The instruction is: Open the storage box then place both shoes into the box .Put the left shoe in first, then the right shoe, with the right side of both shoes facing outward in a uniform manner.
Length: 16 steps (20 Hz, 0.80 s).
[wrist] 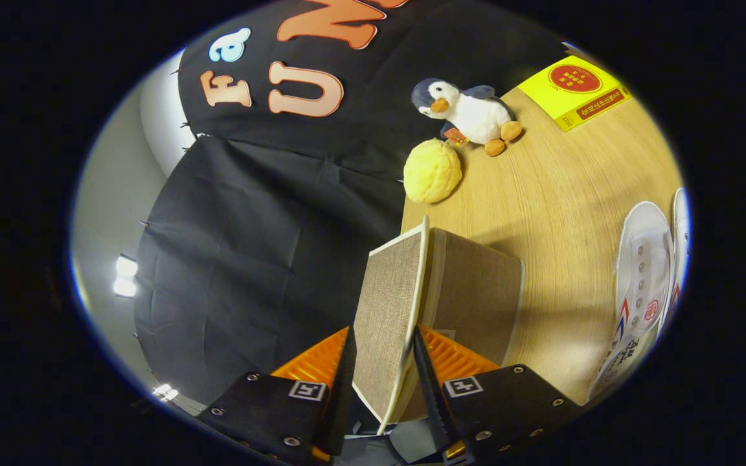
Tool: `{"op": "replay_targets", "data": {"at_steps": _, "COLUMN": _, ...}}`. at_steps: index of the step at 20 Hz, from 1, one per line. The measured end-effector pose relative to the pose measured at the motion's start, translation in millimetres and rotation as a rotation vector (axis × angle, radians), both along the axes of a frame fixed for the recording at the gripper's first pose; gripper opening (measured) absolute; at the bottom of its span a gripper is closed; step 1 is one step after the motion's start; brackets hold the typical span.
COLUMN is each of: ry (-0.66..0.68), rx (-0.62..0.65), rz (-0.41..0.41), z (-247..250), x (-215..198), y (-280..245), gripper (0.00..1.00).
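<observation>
The storage box (476,291) is a beige fabric box standing on the wooden table (561,188). Its lid (389,310) is raised on edge, tilted away from the box body. My gripper (381,346) is shut on the lid, with one orange-backed finger on each face of it. Two white shoes (642,285) lie side by side on the table to the right of the box, laces and eyelets showing, partly cut off at the far side.
Beyond the box sit a yellow round plush (432,171) and a penguin plush toy (470,113). A yellow book (574,90) lies at the far corner of the table. The black cloth wall hangs left of the table edge.
</observation>
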State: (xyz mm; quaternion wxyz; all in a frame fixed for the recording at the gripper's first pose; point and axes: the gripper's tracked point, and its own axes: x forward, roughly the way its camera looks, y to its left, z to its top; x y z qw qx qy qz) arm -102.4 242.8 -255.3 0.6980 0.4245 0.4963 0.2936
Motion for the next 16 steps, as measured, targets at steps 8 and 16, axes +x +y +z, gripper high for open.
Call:
{"op": "replay_targets", "data": {"at_steps": 8, "ry": 0.089, "rx": -0.128, "rz": 0.007, "z": -31.5, "x": -7.5, "y": 4.6, "gripper": 0.18}}
{"op": "replay_targets", "data": {"at_steps": 16, "ry": 0.028, "rx": -0.073, "rz": 0.006, "z": 34.7, "x": 11.2, "y": 19.4, "gripper": 0.05}}
